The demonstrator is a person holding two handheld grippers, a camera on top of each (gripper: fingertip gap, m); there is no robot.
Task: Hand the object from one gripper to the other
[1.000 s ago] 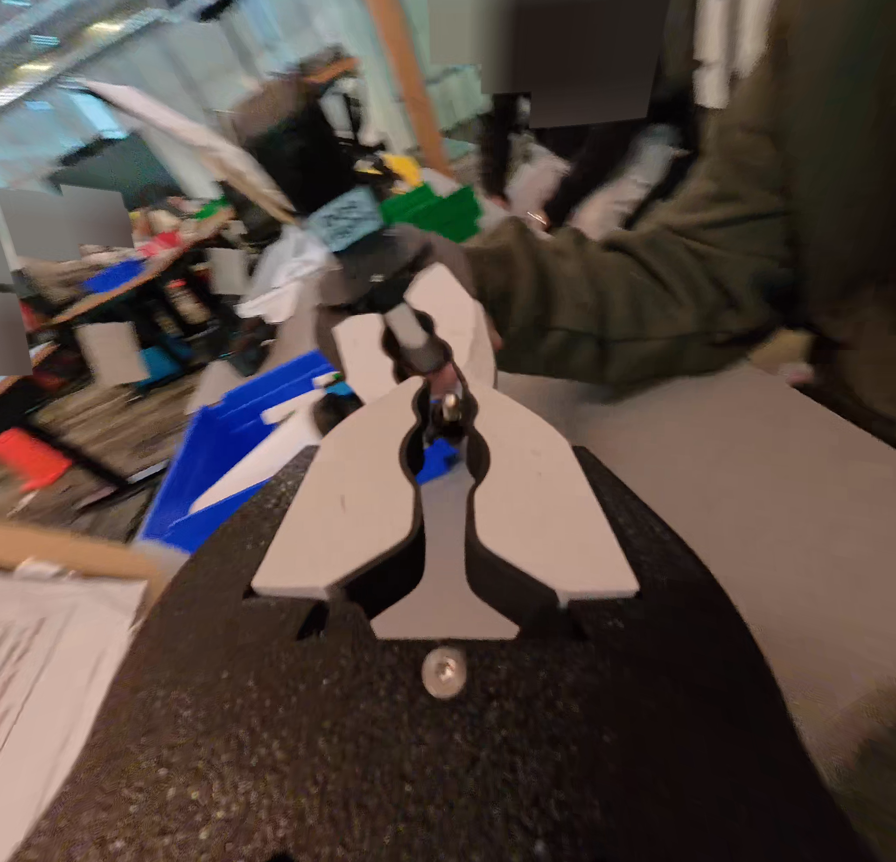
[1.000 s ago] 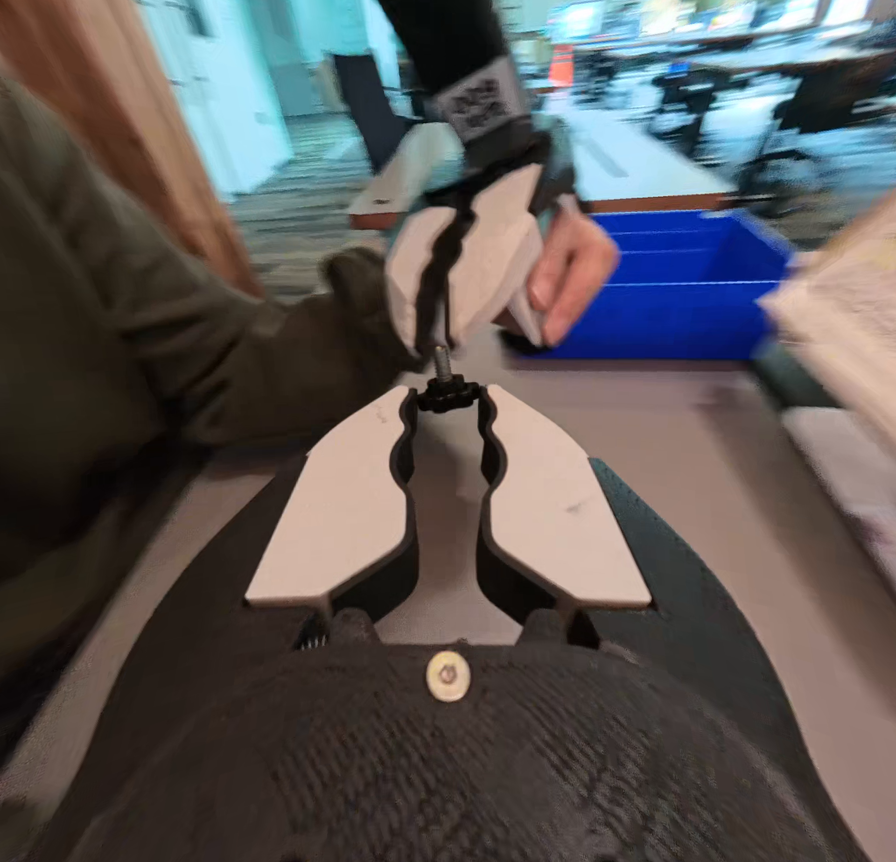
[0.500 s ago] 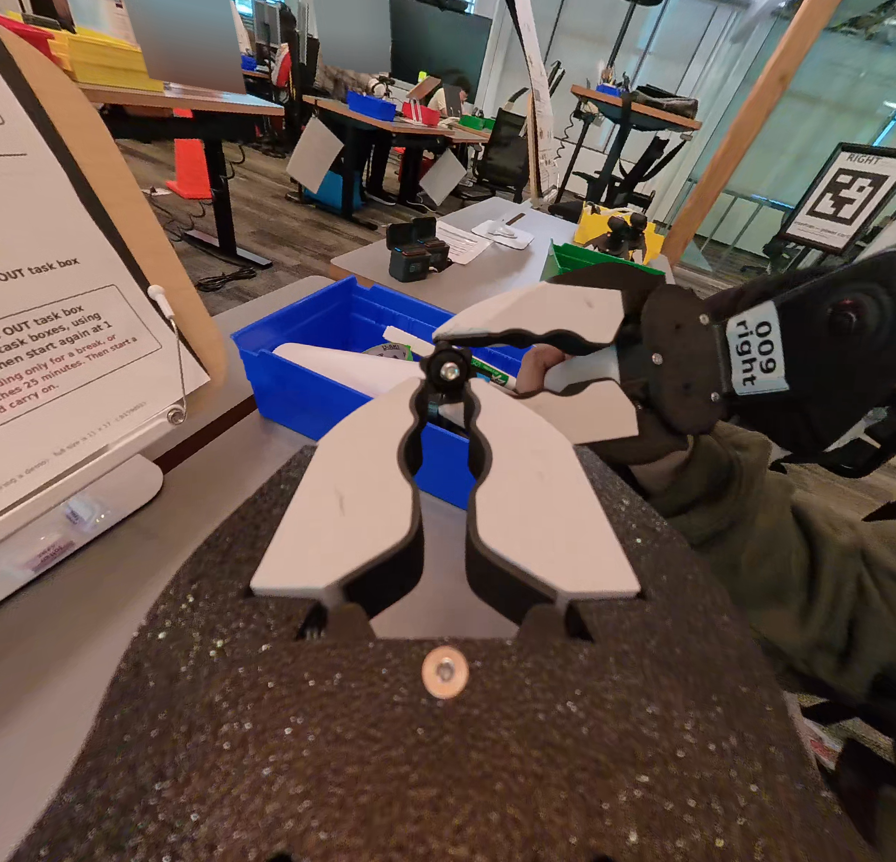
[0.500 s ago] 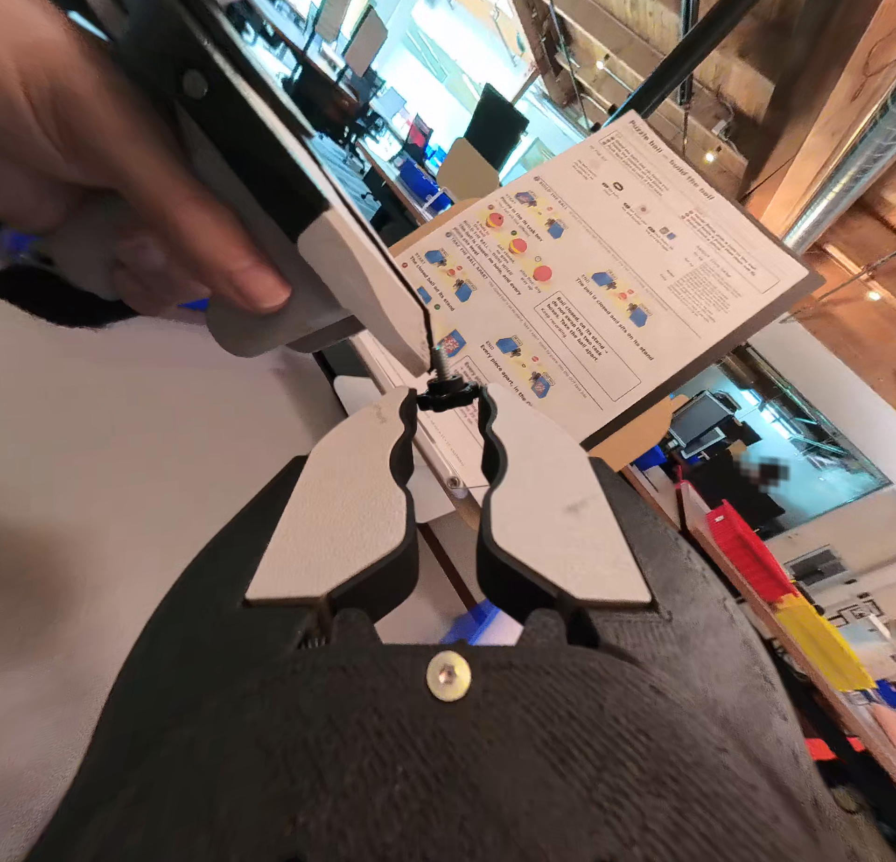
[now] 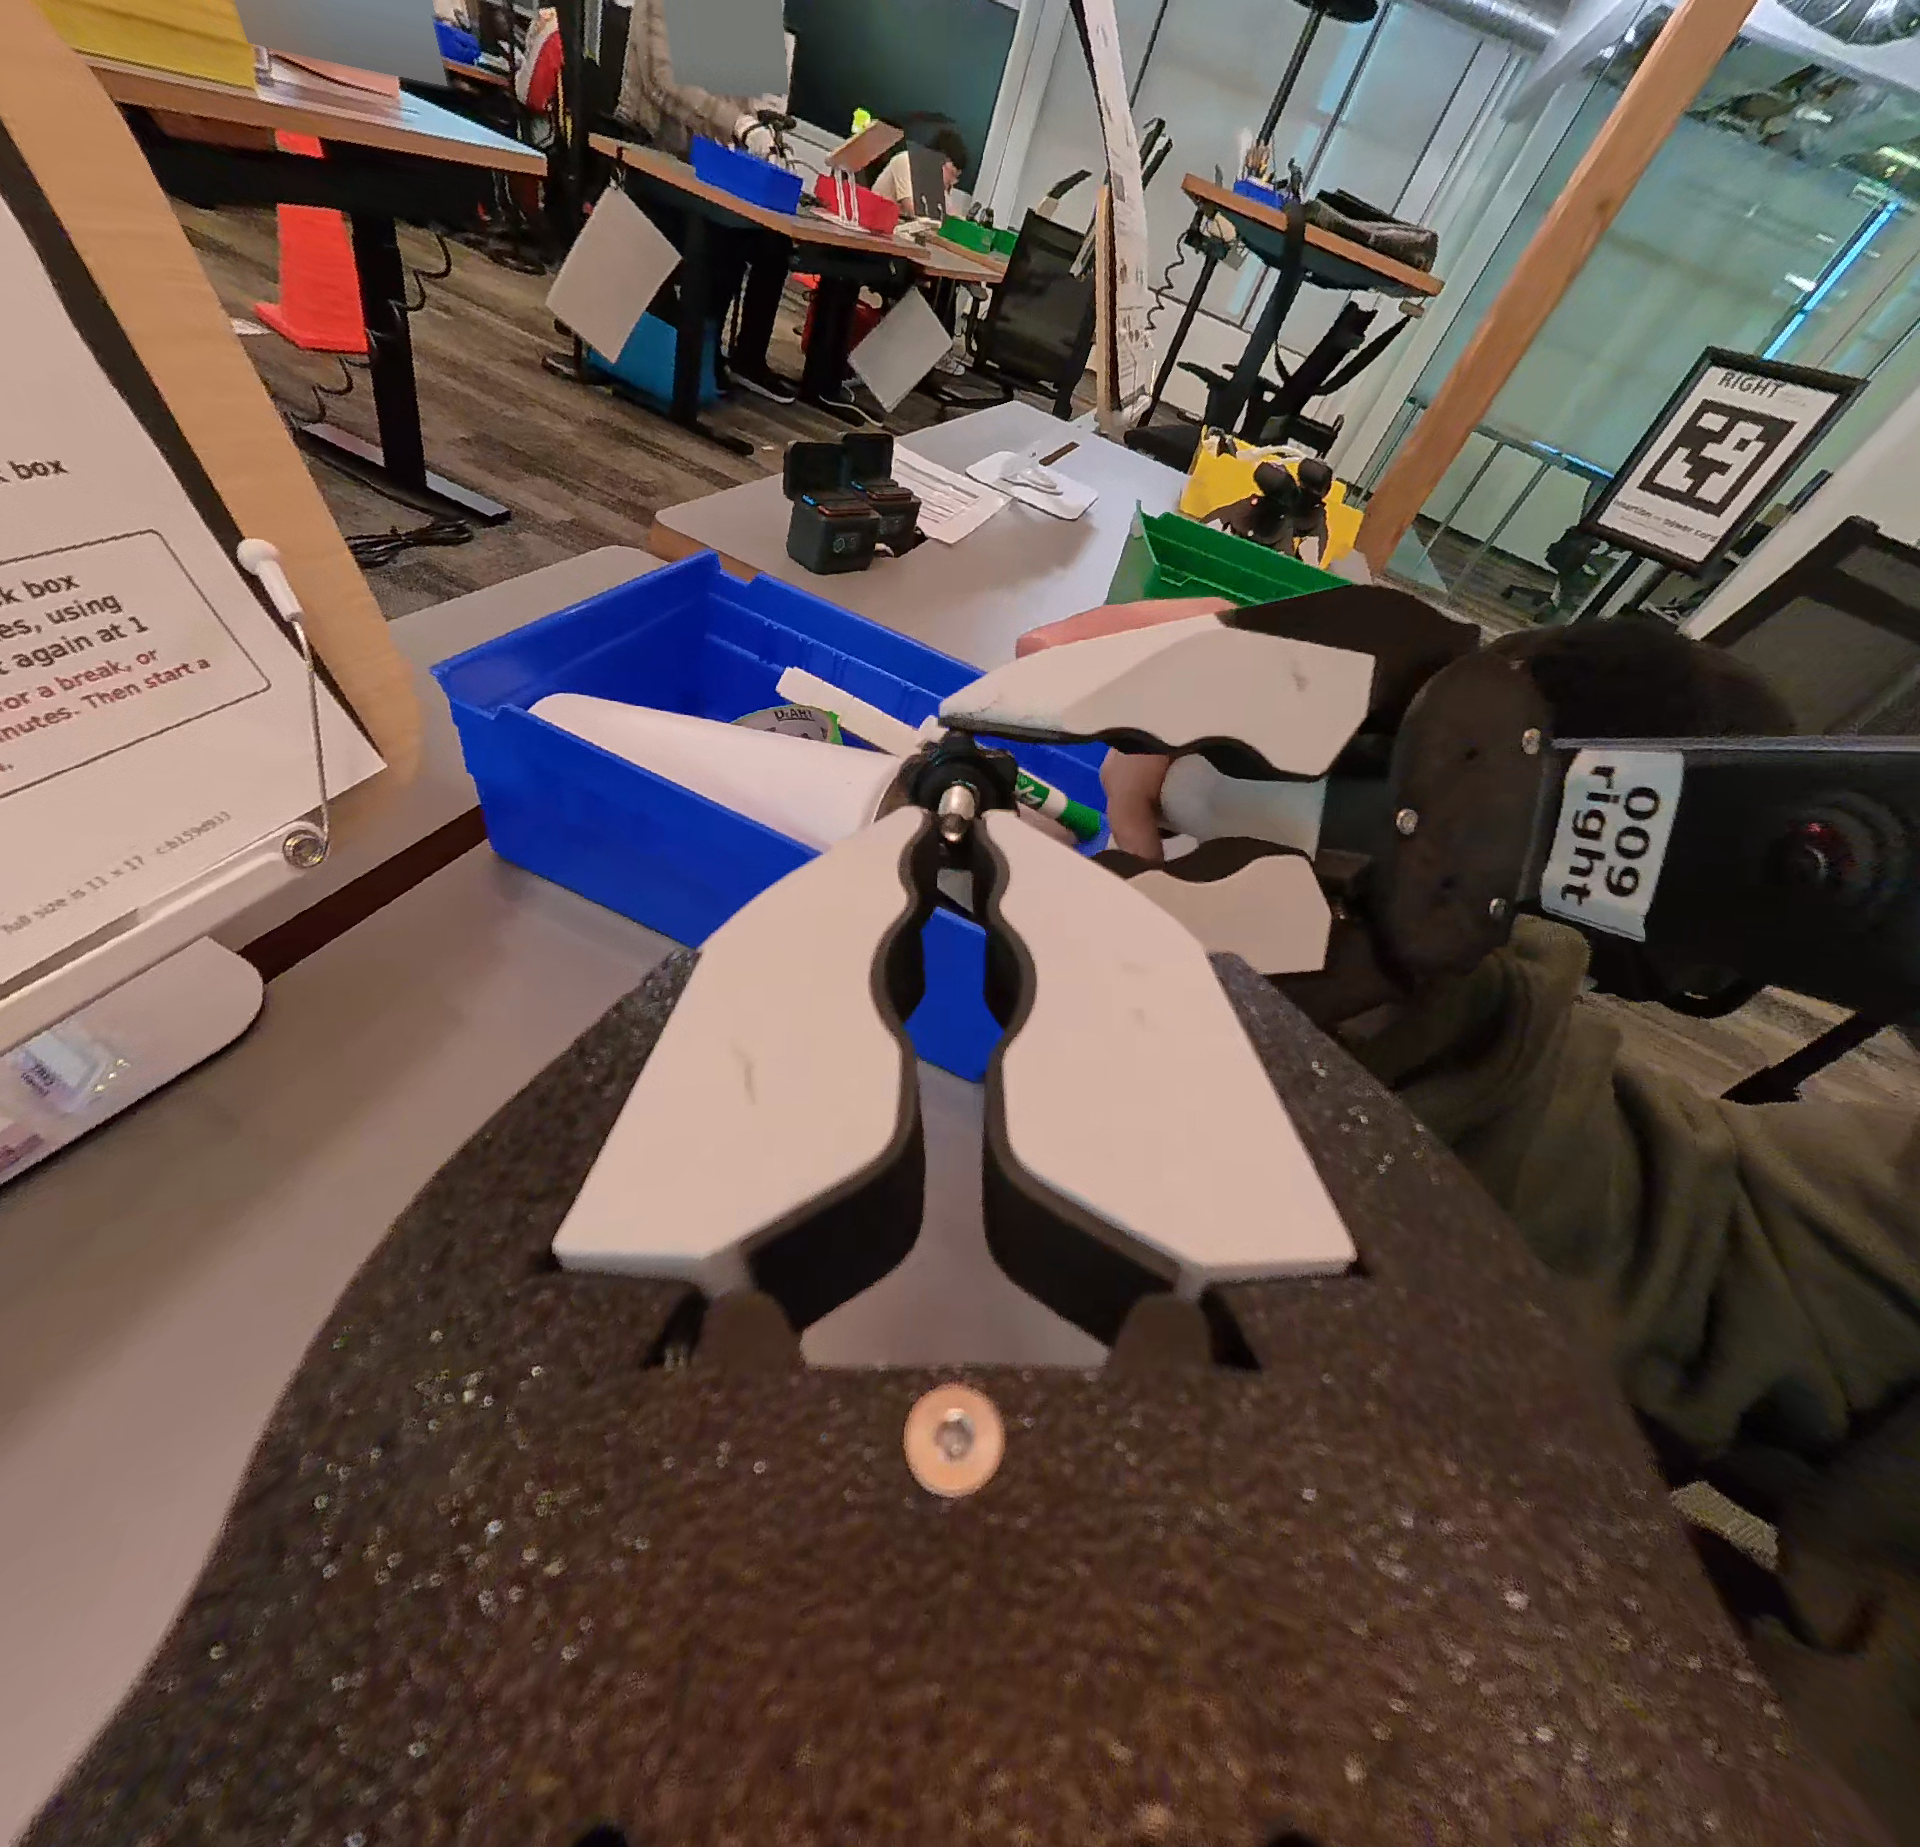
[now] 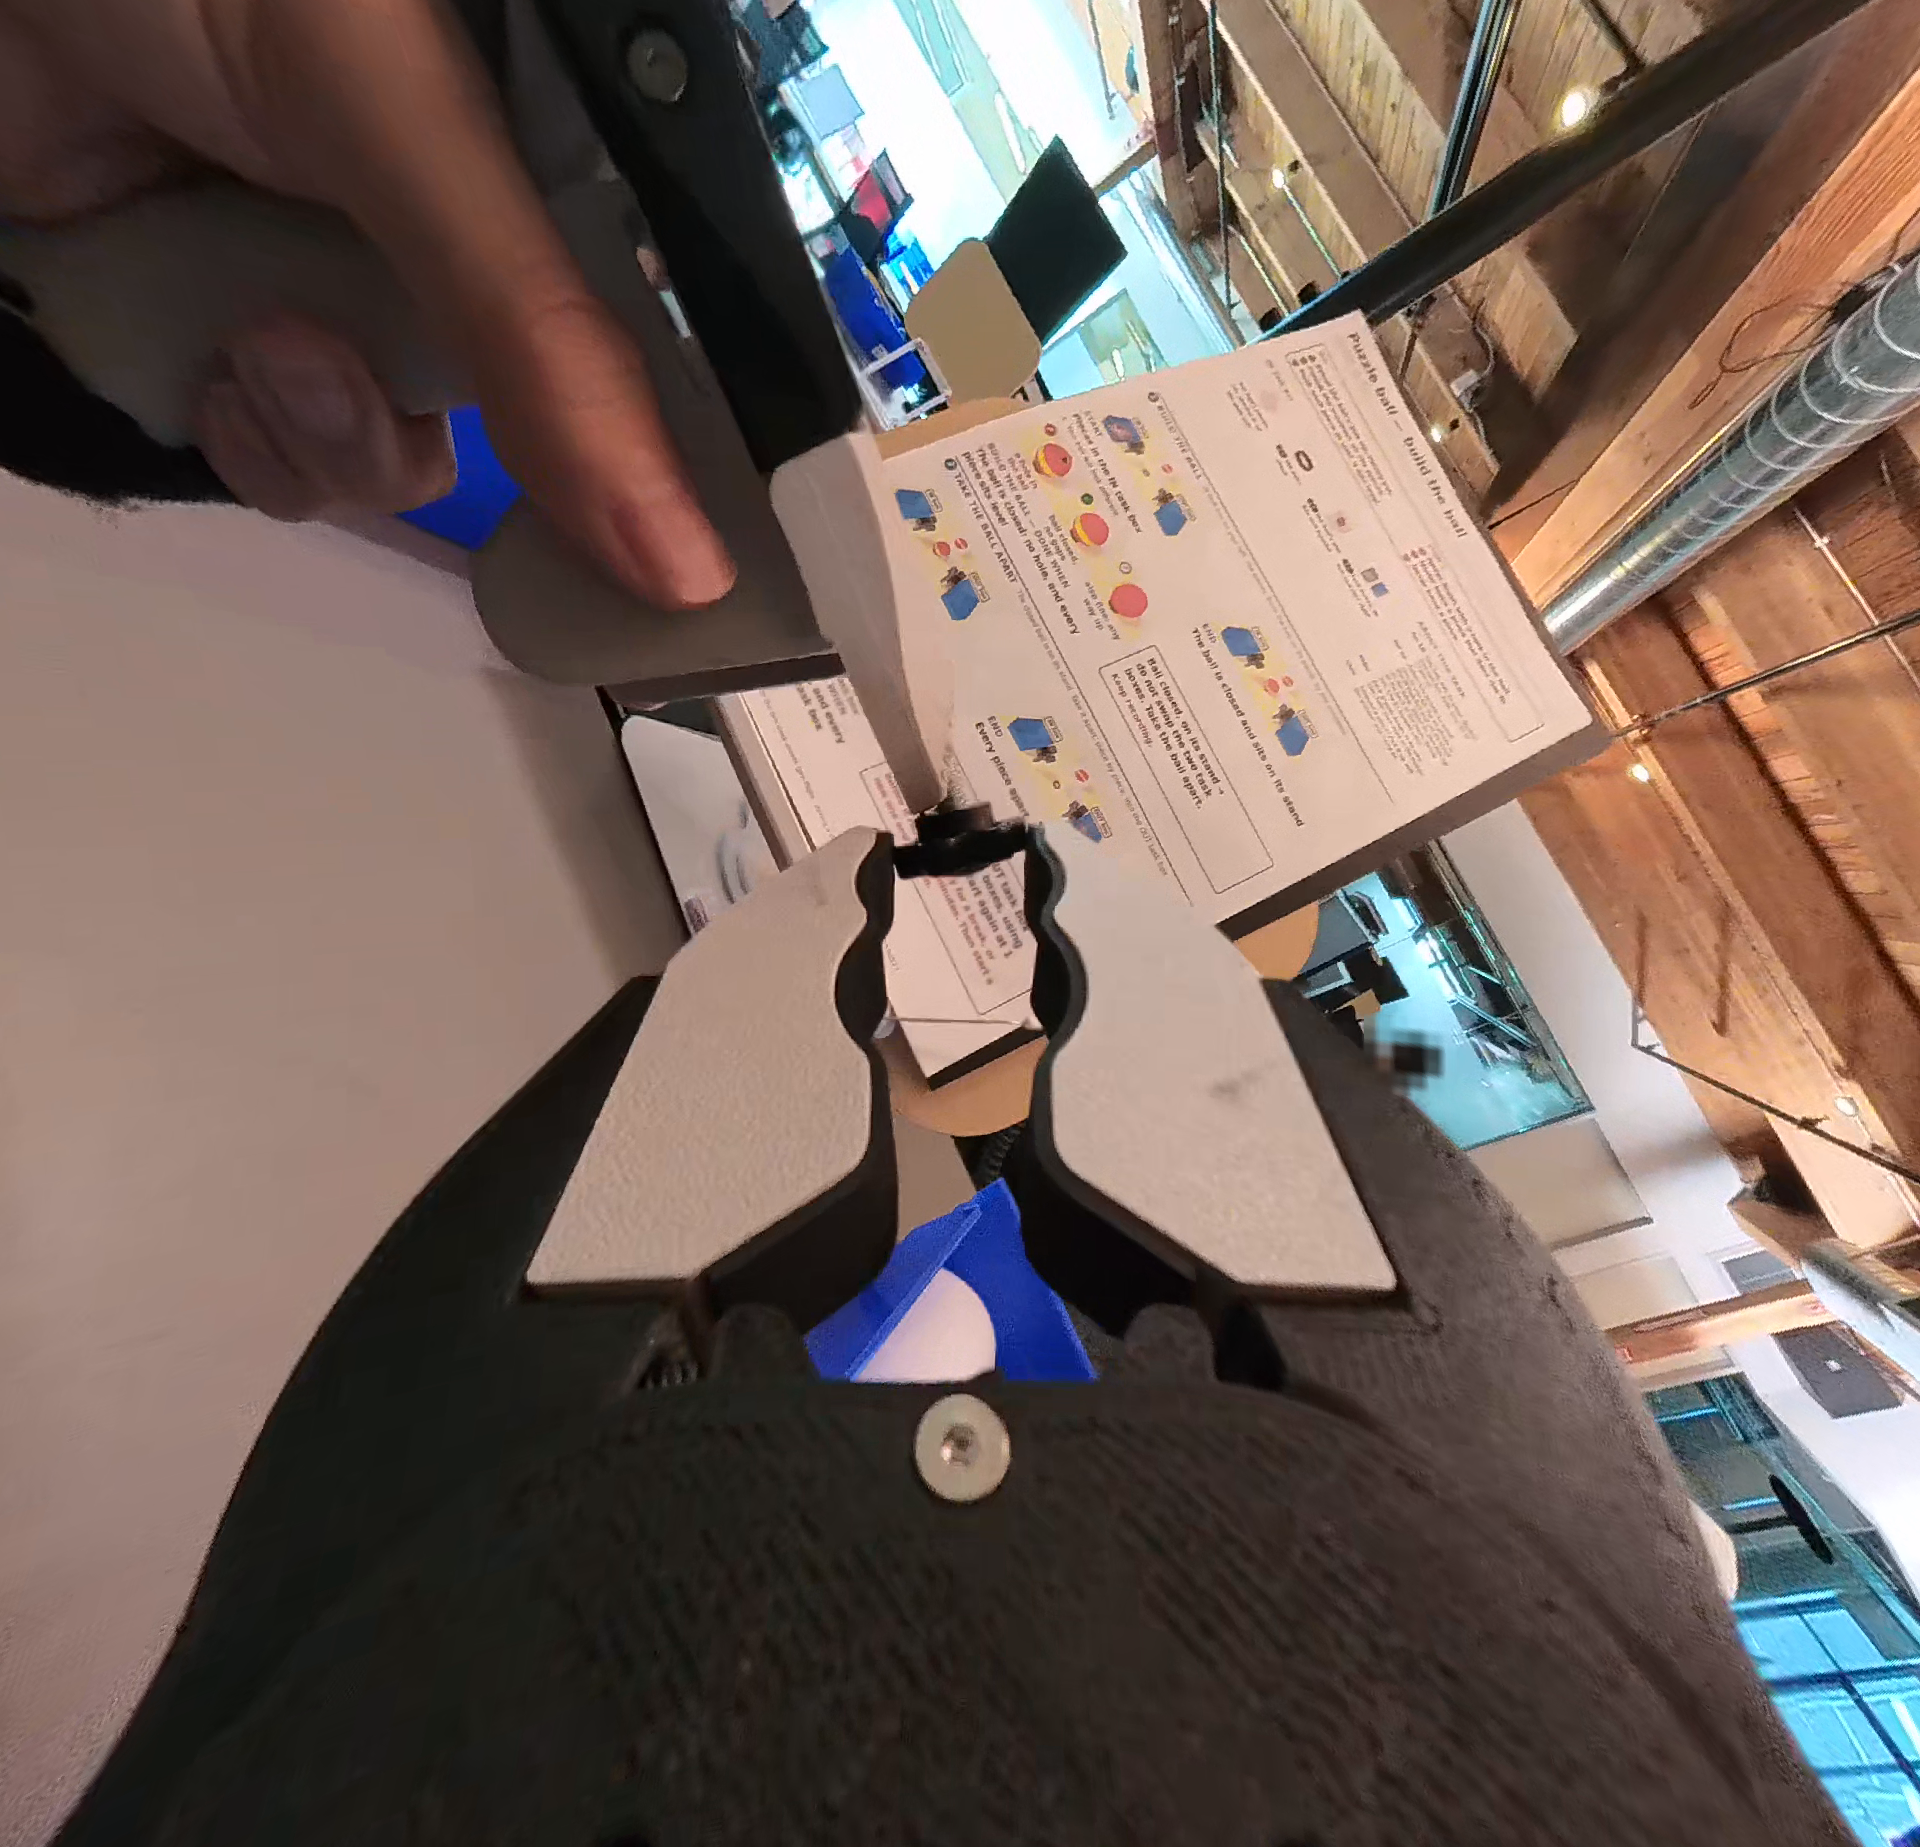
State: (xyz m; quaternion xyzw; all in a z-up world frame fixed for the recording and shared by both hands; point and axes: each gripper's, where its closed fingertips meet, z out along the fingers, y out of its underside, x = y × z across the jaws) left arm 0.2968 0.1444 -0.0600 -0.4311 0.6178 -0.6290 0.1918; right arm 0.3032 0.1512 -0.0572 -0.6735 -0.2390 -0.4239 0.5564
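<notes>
- The thumbscrew — black knob, threaded metal shank — hangs in the air above the blue bin, pinched from both sides, as half a second ago.
- The left gripper clamps its shank; the right gripper clamps its knob.
- Both views have shifted slightly — the instruction sheet now looms larger behind.
- The grey table lies below.

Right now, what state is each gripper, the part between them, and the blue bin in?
knob screw: in the air, gripped at both ends.
left gripper: shut on the knob screw's threaded end.
right gripper: shut on the knob screw's black head.
blue bin: on the table, open-topped, with things inside.
</notes>
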